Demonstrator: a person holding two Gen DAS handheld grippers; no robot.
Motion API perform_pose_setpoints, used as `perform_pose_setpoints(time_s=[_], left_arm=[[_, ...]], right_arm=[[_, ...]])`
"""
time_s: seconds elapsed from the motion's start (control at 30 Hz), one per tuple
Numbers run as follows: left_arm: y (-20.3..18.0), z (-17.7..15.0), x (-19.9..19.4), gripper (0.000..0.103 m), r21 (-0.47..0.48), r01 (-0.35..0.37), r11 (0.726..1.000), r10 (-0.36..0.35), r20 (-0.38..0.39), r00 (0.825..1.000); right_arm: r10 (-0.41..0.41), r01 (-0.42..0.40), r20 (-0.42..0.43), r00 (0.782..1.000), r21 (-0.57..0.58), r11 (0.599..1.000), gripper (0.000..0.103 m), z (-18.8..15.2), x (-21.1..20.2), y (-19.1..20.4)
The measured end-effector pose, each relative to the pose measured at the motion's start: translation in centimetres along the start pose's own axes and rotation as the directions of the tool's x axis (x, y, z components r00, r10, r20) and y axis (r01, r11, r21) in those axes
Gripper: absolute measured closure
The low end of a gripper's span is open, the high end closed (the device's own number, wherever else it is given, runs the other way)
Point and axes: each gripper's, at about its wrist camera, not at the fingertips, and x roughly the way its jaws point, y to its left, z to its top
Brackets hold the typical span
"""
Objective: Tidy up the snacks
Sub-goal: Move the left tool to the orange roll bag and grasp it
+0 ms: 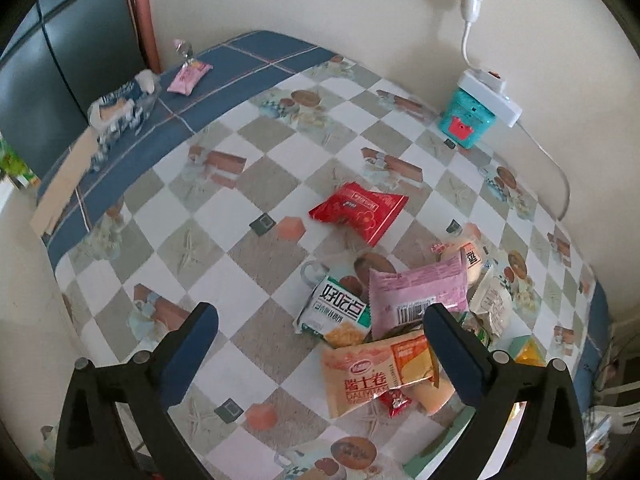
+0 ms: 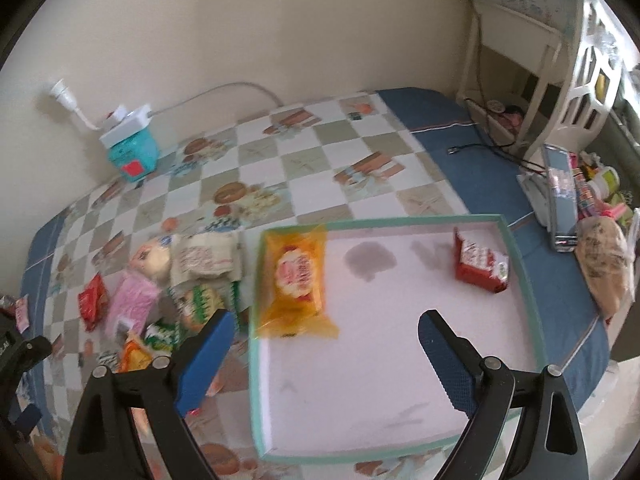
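Note:
A heap of snack packets lies on the checked tablecloth. My left gripper [image 1: 320, 320] hangs open above it, nothing between its blue pads. Under it are an orange Swiss-roll packet [image 1: 376, 372], a pink packet [image 1: 416, 292] and a green-and-white cracker packet [image 1: 340, 312]. A red packet [image 1: 360, 212] lies apart, farther back. My right gripper [image 2: 326, 334] is open over a shallow box lid [image 2: 532, 288] with a teal rim and pale inside. In the lid lie a yellow packet [image 2: 298, 276] at its left and a red-and-white packet [image 2: 480, 266] at its right. The heap [image 2: 168, 280] sits left of the lid.
A teal box [image 1: 466, 118] with a white power strip on top stands by the back wall. A pink packet [image 1: 188, 76] and a blue-patterned bundle [image 1: 120, 108] lie at the table's far left. Right of the lid stand a phone holder [image 2: 560, 200], a bag [image 2: 604, 268] and a white shelf [image 2: 532, 40].

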Motion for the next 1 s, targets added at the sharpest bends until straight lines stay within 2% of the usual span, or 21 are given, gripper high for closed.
perform_pose_setpoints(time_s=[0.17, 0.4, 0.63, 0.73, 1.0], left_arm=[[2.6, 0.8, 0.0, 0.001, -0.058, 0.049, 0.997, -0.050, -0.010, 0.999], [5.8, 2.1, 1.1, 0.001, -0.111, 0.043, 0.993, -0.046, -0.016, 0.999], [4.5, 1.9, 2.3, 0.001, 0.023, 0.057, 0.998, -0.056, -0.031, 0.998], [3.5, 1.5, 3.0, 0.001, 0.085, 0.073, 0.994, -0.068, -0.060, 0.996], [1.9, 0.6, 4.7, 0.001, 0.166, 0.085, 0.982, -0.064, -0.127, 0.990]], right_arm=[[0.034, -0.034, -0.013, 0.999, -0.008, 0.999, 0.008, -0.7, 0.0, 1.2], [0.077, -0.078, -0.054, 0.996, -0.025, 0.997, 0.002, -1.3, 1.0, 3.1], [0.114, -0.123, -0.127, 0.985, -0.066, 0.990, 0.002, -2.6, 2.3, 5.8], [0.103, -0.118, -0.150, 0.983, -0.094, 0.989, 0.001, -3.3, 2.7, 6.8], [0.102, -0.126, -0.200, 0.974, -0.109, 0.986, 0.000, -4.2, 4.1, 7.7]])
